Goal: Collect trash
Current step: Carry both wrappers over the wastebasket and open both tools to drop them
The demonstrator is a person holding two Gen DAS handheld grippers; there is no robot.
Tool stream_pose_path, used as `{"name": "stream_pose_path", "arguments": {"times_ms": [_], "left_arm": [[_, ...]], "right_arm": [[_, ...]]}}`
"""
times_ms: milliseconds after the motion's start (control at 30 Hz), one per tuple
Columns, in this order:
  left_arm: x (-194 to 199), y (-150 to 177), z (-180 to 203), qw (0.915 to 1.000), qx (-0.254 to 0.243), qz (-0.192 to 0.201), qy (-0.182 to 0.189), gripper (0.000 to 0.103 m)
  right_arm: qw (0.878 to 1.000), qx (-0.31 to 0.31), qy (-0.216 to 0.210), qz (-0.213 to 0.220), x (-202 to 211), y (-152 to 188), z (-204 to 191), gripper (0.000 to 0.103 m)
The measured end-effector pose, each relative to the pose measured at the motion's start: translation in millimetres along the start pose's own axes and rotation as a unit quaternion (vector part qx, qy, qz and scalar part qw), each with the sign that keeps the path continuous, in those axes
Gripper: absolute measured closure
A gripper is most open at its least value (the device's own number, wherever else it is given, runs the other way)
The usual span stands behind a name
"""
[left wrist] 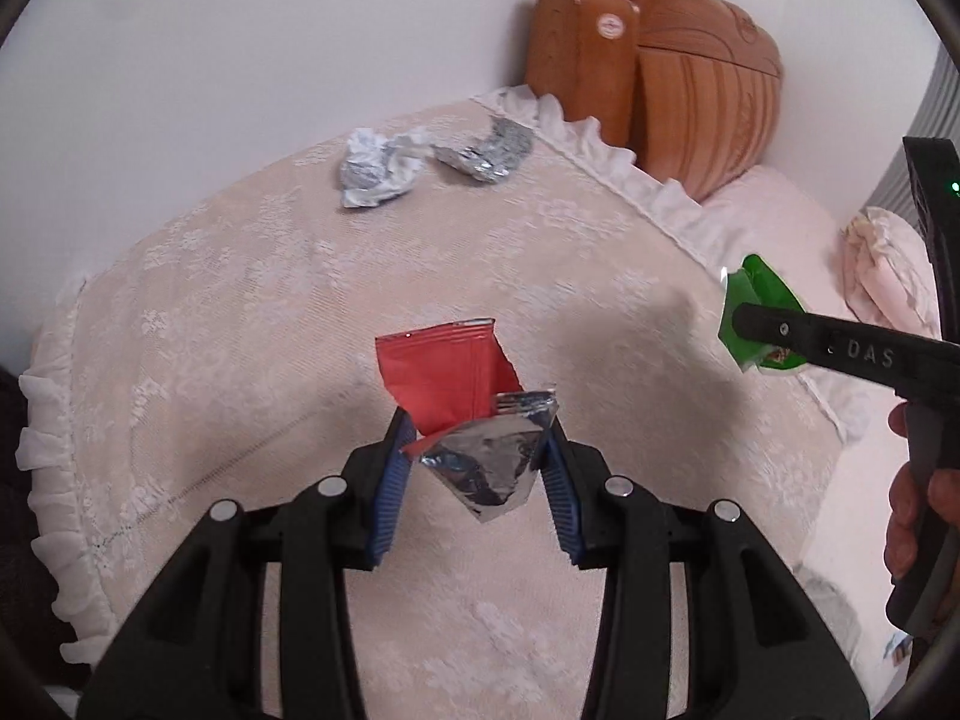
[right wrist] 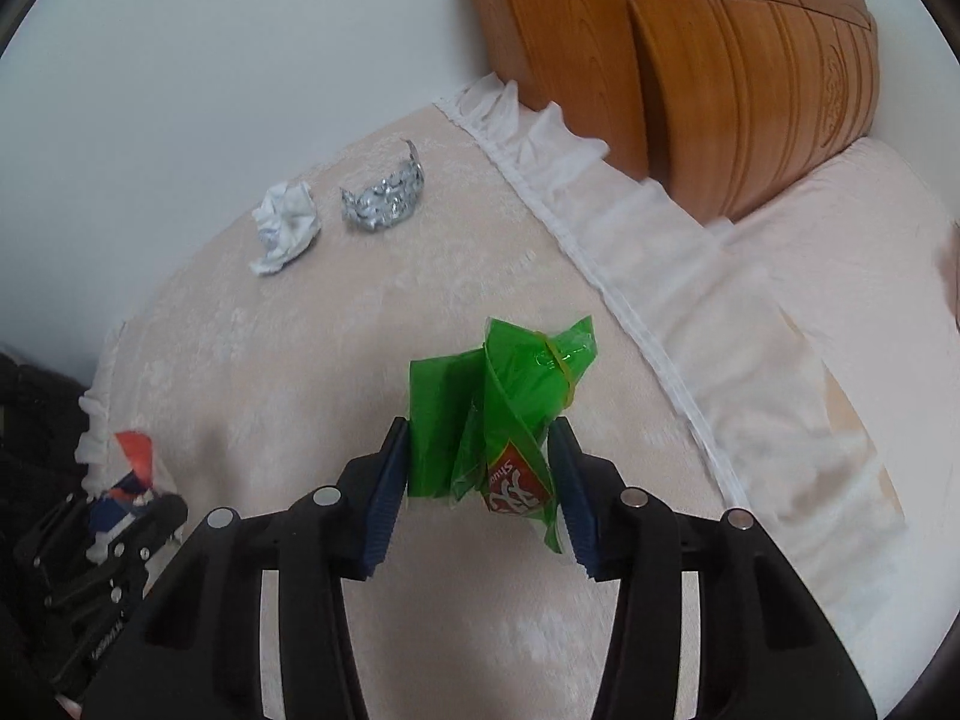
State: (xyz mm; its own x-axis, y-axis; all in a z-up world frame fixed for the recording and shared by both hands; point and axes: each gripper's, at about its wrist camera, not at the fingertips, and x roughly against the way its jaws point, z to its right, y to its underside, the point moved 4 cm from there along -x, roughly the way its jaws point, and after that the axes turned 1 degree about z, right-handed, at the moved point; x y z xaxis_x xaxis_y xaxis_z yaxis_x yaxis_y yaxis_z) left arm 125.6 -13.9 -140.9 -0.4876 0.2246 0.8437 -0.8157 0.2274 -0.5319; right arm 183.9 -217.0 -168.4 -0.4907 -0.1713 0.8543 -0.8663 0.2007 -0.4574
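A pink bed [left wrist: 300,312] fills both views. The left gripper [left wrist: 474,456] pinches a red wrapper [left wrist: 444,378], the right gripper [right wrist: 480,480] a green wrapper [right wrist: 510,408]. Keep both jaws tight; crumpled paper [left wrist: 378,168] and foil [left wrist: 486,153] wait at twelve o'clock.

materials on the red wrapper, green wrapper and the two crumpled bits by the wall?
Red wrapper: likely metallised plastic film; matte red outside, mirror-silver inside where it is torn open.
Green wrapper: thin glossy plastic film, translucent, with sharp highlights.
White wad: looks like paper or tissue; matte, with soft creases.
Silver wad: foil or metallised film; speckled glints. The views cannot settle which.
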Motion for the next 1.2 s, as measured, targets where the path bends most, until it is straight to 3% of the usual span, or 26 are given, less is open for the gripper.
{"name": "stream_pose_path", "arguments": {"times_ms": [300,467,767,967,1200], "left_arm": [[52.2,80.8,122.1,0.9923,-0.095,-0.021,0.077,0.062],[67.6,110.3,182.8,0.9848,-0.132,-0.027,0.11,0.062],[78.7,153.0,287.8,0.9608,-0.23,-0.037,0.15,0.062],[55.2,181.6,350.0,0.9392,-0.289,-0.061,0.174,0.062],[35.1,204.2,391.7,0.9249,-0.335,-0.074,0.163,0.062]], "right_arm": [[0.998,-0.058,0.03,-0.012,101.8,162.5,81.4,0.056],[0.993,-0.107,0.045,-0.003,144.5,231.7,126.1,0.056],[0.979,-0.177,0.084,0.049,209.1,303.6,190.0,0.056],[0.97,-0.215,0.097,0.062,234.0,338.4,224.8,0.056],[0.964,-0.236,0.103,0.07,248.8,362.5,251.1,0.055]]}}
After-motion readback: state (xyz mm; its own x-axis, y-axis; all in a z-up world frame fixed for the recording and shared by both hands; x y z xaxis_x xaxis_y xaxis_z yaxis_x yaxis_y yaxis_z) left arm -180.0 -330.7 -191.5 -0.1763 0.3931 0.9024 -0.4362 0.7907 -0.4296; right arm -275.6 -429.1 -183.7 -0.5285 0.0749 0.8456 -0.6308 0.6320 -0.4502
